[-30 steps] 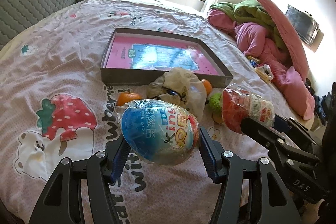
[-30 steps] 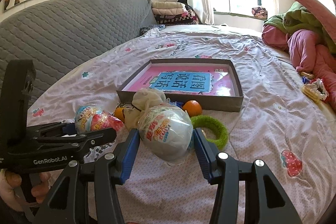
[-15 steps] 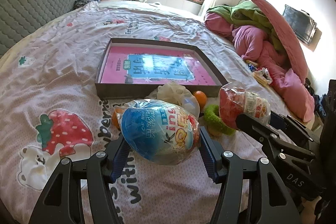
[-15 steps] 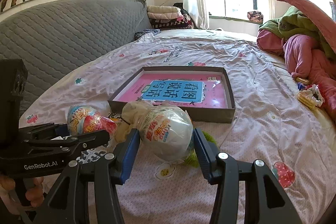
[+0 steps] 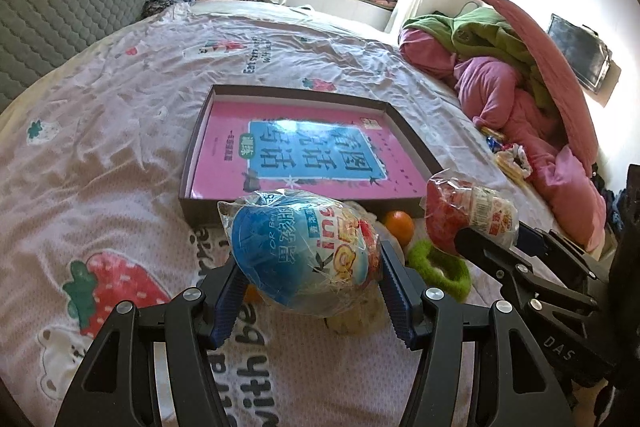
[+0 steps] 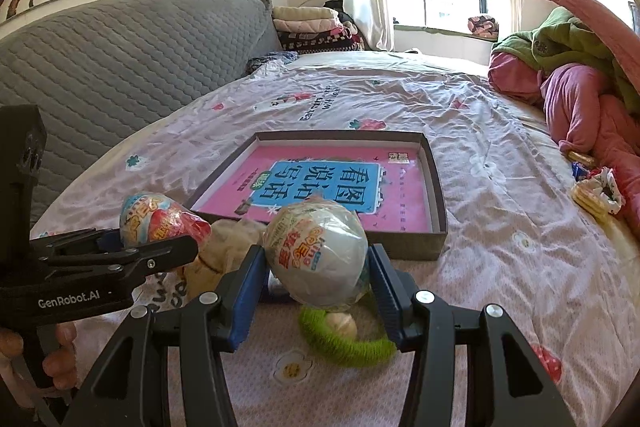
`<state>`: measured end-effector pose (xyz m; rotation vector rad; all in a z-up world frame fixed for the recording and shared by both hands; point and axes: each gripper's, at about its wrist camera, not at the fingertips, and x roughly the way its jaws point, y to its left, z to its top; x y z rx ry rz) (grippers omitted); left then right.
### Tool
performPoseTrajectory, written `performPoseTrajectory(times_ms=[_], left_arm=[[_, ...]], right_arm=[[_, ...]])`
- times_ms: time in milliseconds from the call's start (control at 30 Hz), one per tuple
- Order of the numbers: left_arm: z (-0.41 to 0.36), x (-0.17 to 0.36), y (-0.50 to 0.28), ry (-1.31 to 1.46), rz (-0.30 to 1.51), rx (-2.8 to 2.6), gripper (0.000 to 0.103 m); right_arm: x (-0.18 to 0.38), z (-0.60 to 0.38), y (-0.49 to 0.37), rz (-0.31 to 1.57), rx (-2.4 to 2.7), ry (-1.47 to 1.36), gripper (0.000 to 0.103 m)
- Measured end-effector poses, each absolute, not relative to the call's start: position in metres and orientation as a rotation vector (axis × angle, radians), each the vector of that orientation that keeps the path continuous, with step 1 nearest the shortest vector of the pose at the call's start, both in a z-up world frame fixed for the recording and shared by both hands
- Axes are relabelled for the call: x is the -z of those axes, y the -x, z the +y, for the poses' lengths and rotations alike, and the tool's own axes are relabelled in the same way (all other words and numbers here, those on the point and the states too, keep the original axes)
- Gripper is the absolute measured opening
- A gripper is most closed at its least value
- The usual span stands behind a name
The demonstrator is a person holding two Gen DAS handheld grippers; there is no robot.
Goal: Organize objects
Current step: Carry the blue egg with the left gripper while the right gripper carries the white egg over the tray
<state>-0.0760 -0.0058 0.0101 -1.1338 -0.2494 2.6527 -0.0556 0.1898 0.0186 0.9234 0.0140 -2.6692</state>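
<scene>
My left gripper (image 5: 310,277) is shut on a blue wrapped toy egg (image 5: 300,251) and holds it above the bedsheet, just before the near edge of a flat brown box (image 5: 200,131) with a pink book (image 5: 312,155) inside. My right gripper (image 6: 318,279) is shut on a white wrapped toy egg (image 6: 320,255), raised near the box (image 6: 436,183). The right egg also shows in the left wrist view (image 5: 468,211); the left egg shows in the right wrist view (image 6: 156,213).
On the bed under the grippers lie an orange (image 5: 398,225), a green fuzzy ring (image 5: 438,269) (image 6: 344,343) and a crumpled beige bag (image 6: 224,255). Pink and green bedding (image 5: 520,75) is piled at the right. A grey headboard (image 6: 100,67) stands at the left.
Both grippers have lifted and moved forward toward the box with their eggs still held. The loose items on the sheet now lie beneath them.
</scene>
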Motion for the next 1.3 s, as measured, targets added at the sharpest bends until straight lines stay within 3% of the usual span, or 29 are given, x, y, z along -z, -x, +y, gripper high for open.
performPoseTrajectory(times_ms=[1300], left_arm=[[-0.012,-0.003,0.164,1.231,-0.263,-2.650,0.063]], right_arm=[[-0.010,0.204,0.144,-0.038,2.711,-1.022,0.052]])
